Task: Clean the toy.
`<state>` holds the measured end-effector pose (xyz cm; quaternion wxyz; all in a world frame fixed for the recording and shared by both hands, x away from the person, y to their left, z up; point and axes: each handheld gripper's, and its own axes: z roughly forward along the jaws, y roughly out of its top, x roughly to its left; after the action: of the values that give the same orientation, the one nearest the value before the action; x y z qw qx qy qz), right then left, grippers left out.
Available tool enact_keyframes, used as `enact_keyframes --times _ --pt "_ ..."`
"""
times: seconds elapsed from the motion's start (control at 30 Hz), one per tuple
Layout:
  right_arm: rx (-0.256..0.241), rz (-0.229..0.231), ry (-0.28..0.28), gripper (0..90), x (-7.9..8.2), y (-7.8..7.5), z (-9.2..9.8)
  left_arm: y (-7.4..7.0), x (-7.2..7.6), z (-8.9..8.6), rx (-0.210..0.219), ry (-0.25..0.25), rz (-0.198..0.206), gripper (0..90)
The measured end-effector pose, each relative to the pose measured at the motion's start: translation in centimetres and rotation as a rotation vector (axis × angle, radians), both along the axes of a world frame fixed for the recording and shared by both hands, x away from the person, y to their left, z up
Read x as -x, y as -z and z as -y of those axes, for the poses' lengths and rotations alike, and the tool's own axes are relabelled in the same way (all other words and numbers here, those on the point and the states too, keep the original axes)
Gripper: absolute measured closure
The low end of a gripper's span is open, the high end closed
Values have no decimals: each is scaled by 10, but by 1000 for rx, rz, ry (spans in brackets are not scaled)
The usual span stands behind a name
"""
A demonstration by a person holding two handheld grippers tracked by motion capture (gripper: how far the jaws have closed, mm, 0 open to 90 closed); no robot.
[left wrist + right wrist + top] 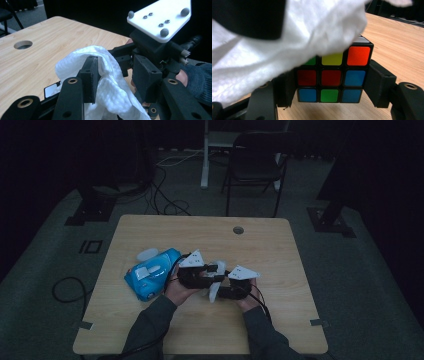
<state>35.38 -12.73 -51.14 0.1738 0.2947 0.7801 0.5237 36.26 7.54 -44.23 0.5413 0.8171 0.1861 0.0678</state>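
Observation:
My right gripper [332, 86] is shut on a Rubik's cube [333, 76], one jaw against each side, and holds it just above the wooden table [397, 40]. A white wipe [287, 42] drapes over the cube's top left and hides part of it. My left gripper [116, 80] is shut on that wipe [110, 75], which bunches between its jaws and folds over the left one. In the high view the left gripper [216, 270] and the right gripper [217, 292] meet tip to tip at the table's middle, the wipe [216, 285] between them.
A blue wipes pack [150, 274] lies to the left of the hands, with a white lid [147, 254] behind it. A cable hole [238, 230] sits near the table's far edge. A black chair [255, 160] and floor cables stand beyond the table.

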Motion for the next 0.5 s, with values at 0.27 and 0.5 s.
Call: enact_keyframes --times 0.27,0.5 --pt "-1 -2 2 346 0 0 0 5 -3 1 -25 -18 -14 549" --pt "-9 -1 12 345 0 -1 2 5 -3 -3 -9 -40 -27 502"
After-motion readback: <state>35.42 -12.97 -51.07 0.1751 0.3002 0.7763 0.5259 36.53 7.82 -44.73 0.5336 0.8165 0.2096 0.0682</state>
